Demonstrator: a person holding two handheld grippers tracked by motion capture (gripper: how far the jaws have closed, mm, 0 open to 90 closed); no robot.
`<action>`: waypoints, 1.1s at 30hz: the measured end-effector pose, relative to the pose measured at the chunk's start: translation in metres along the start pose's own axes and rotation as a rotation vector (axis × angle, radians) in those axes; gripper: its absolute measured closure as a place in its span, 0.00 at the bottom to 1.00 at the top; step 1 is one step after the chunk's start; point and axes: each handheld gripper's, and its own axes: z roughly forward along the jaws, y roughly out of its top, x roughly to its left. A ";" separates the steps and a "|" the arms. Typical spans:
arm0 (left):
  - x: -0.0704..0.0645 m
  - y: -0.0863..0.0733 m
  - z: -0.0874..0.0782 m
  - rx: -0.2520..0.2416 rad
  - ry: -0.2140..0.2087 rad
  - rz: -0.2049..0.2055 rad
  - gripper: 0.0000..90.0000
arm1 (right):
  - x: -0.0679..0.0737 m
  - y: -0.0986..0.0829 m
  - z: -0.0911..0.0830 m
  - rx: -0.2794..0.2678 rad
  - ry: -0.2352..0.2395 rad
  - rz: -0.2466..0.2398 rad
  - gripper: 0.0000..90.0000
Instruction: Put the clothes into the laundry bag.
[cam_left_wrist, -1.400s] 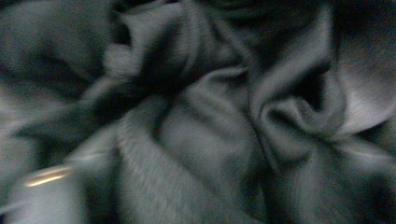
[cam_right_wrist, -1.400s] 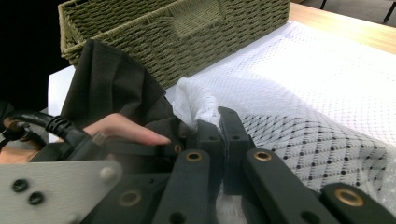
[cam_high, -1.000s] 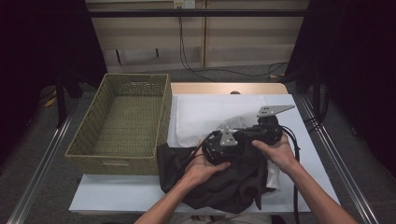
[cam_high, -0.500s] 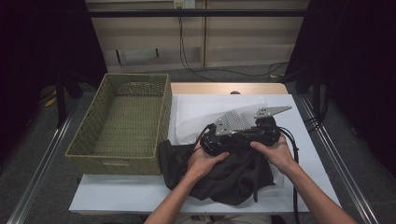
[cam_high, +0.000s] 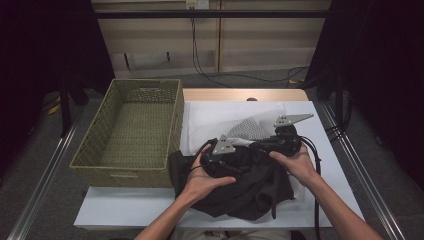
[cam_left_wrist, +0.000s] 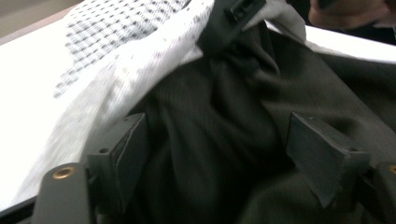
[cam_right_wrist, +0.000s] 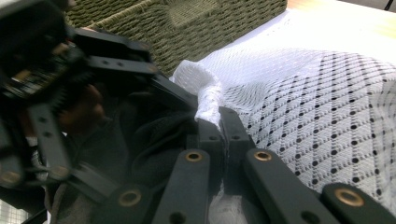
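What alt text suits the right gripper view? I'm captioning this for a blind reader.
The right gripper has its fingers pinched shut on a fold of white mesh cloth. Dark garment bunches at left beside the left gripper, and a woven basket stands behind.

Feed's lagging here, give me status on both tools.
Left tool open over dark garment. Right tool shut on white mesh cloth. Basket alongside, nothing blocking.
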 end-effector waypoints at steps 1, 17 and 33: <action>0.000 -0.003 -0.006 0.000 -0.005 0.000 0.24 | 0.000 0.000 0.000 0.001 0.000 -0.002 1.00; -0.017 -0.058 -0.036 0.064 -0.167 -0.024 0.07 | -0.001 -0.001 0.002 0.004 0.006 -0.001 1.00; -0.005 -0.060 -0.020 0.139 -0.073 -0.016 0.82 | 0.001 -0.001 0.005 0.013 0.001 -0.003 1.00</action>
